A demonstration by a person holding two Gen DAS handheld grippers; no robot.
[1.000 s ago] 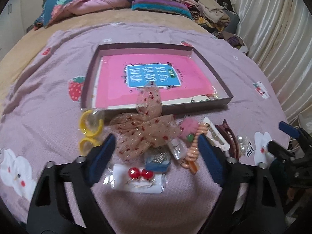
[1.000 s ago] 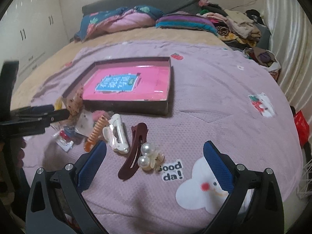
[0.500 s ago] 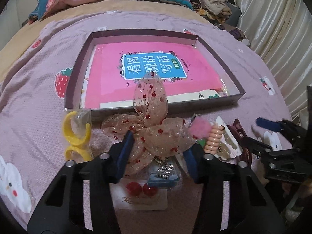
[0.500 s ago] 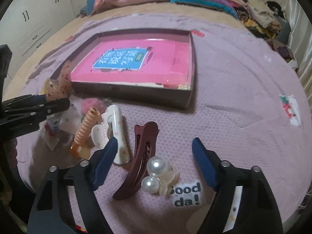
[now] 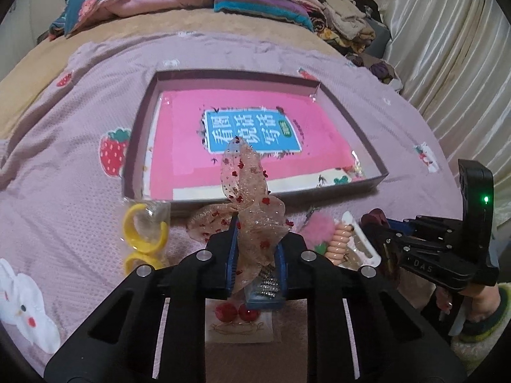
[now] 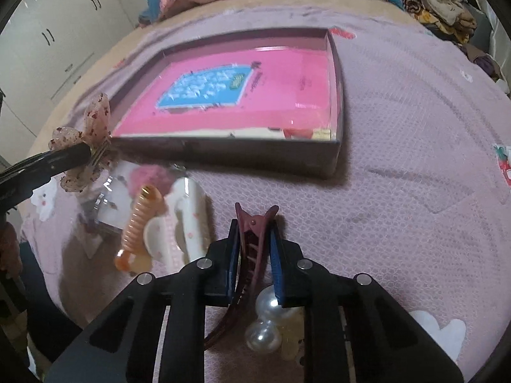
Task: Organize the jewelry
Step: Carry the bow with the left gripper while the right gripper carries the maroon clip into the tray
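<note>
I can read large white Chinese characters, 看图说话写话, on the blue panel of the pink book cover lying in the shallow box. The letters "DAS" are stamped on the black body of the right gripper.

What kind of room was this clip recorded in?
Most likely a bedroom. The work surface is a bed under a pink printed bedspread, with folded quilts and clothes piled at its far end, white wardrobe doors and a curtain.

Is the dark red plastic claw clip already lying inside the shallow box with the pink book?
No, the dark red plastic claw clip is outside the shallow box, on the purple bedspread, between the right gripper fingers.
</note>
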